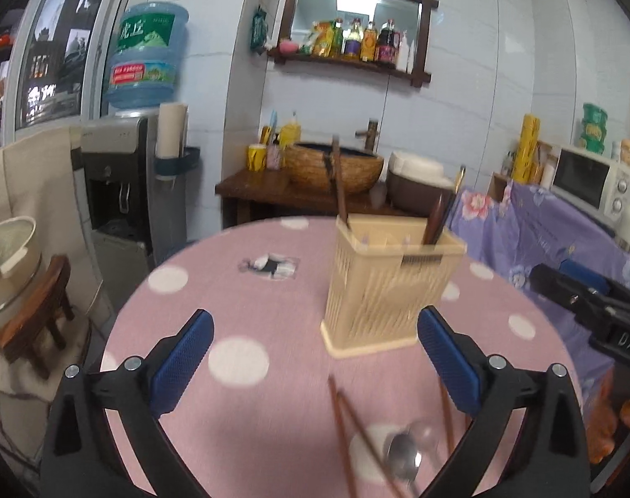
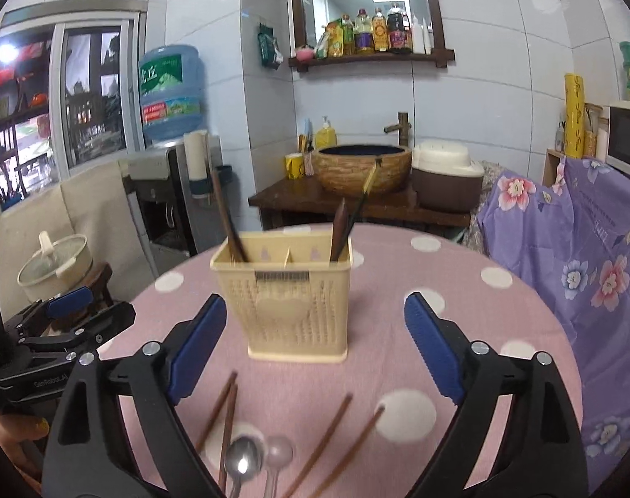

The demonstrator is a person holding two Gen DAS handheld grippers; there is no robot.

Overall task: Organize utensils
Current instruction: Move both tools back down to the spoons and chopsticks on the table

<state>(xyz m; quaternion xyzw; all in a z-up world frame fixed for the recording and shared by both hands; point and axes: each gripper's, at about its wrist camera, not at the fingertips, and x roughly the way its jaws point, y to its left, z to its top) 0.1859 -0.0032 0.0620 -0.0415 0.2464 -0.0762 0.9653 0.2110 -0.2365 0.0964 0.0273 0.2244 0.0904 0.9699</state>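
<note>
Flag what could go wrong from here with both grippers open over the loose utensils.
1. The chopsticks lie flat and splayed on the tablecloth; a pinch may catch one or roll it.
2. The metal spoon touches the clear spoon; both may lift together.
3. The tall utensil basket could tip if bumped.

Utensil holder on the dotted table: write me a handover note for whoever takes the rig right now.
Left gripper: open, holding nothing.
Right gripper: open, holding nothing.
Utensil holder stands upright mid-table on the pink dotted cloth, straight ahead of both grippers.
Done: a dark stick already stands in its left compartment, and dark-handled pieces in its right.
Left: on the cloth, nearer than the holder, lie two pairs of chopsticks, a metal spoon and a clear spoon.
</note>
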